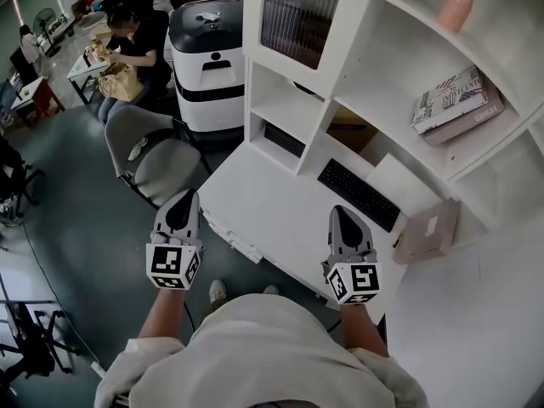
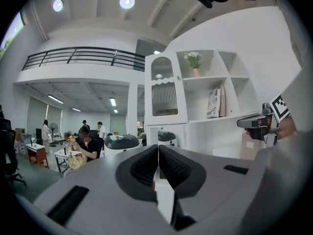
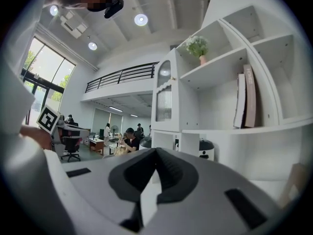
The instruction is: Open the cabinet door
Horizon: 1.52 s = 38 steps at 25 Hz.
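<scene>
Left gripper [image 1: 183,196]: jaws pressed together, empty
Right gripper [image 1: 342,213]: jaws together, empty
Cabinet door [image 1: 297,15]: shut, well apart from both

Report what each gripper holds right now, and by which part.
Nothing is held. The left gripper is shut and empty, and so is the right gripper. The white cabinet door with ribbed glass is untouched.

The cabinet door [image 2: 164,93] is white and arch-topped with a ribbed glass panel; it stands upright and shut at the upper left of the white shelf unit [image 2: 196,104]
</scene>
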### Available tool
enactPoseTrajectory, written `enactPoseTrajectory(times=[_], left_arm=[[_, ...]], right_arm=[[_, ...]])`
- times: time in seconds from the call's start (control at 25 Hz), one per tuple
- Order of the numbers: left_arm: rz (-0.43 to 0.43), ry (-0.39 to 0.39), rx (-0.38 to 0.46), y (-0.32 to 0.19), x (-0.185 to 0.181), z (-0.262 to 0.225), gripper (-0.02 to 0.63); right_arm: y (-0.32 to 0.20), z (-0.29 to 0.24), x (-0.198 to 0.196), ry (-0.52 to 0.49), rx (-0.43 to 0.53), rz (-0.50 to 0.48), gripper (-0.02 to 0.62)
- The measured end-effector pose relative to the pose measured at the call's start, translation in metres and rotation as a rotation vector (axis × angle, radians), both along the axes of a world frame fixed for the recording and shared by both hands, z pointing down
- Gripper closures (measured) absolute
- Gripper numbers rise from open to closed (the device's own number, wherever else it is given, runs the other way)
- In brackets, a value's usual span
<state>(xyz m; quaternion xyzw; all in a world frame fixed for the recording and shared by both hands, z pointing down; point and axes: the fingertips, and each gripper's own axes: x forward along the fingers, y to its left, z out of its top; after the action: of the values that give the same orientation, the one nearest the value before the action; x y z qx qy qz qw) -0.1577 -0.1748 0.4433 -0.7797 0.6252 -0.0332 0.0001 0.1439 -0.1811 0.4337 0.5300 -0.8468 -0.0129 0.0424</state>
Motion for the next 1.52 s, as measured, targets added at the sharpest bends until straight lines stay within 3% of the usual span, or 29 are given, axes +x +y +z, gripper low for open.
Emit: enactPoseTrajectory(times=[0.64,0.88,1.52], left_arm=[[0.094,-0.019,0.088,-0.047,0.003,-0.049,0.428],[0.111,-0.03,0.093,-0.059,0.0,-0.06,0.318],[0.143,-0.091,0.141,-0.092,0.002,-0.094,0.314]], right_arm=[[-0.009,-0.003,0.01,-0.023,0.02,0.088,0.592],[-0.016,-0.004,0.009,-0.025,0.024,0.1,0.592],[-0.025,-0.002,0.006,-0.034,0.025,0.11,0.592]])
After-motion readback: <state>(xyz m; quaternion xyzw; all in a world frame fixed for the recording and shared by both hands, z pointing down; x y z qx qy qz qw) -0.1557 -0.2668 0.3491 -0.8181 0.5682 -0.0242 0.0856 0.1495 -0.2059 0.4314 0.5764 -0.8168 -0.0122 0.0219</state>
